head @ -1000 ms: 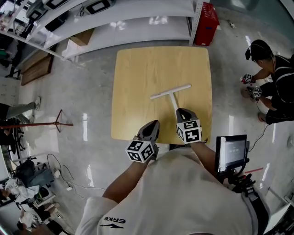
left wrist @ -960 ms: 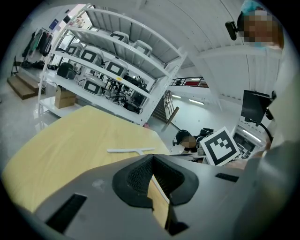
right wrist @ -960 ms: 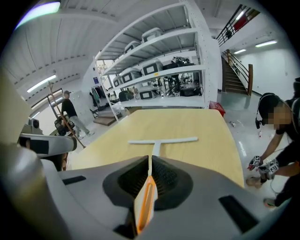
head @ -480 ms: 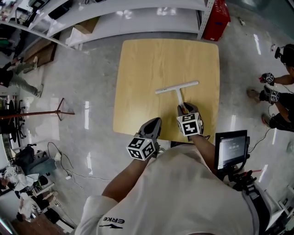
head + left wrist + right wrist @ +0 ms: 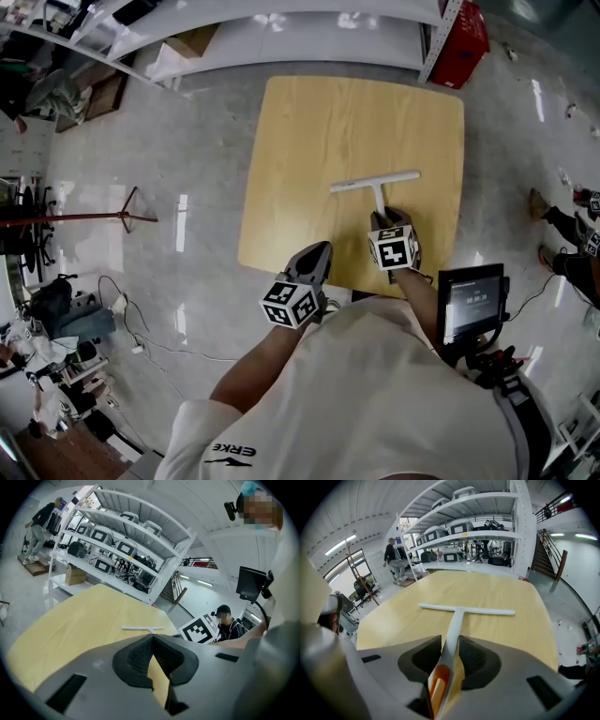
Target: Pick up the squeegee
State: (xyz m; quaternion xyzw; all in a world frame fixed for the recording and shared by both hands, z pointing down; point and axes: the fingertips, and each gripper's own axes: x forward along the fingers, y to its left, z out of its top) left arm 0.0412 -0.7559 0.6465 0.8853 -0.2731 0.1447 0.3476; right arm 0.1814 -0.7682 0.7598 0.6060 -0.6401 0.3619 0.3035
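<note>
Squeegee gripped by its handle, lift not yet made.

On the wooden table (image 5: 309, 159) the white T-shaped squeegee (image 5: 375, 184) lies flat near the right edge. The right claw (image 5: 449, 656) pinches the near end of its handle, so the grasp looks done and only the raising is left. The left claw (image 5: 152, 648) hangs at the near edge, pressed together and empty. The only readable print is "ERKE" on the person's shirt (image 5: 234, 451).

right gripper (image 5: 385, 223) further forward along squeegee (image 5: 375, 184) handle
</note>
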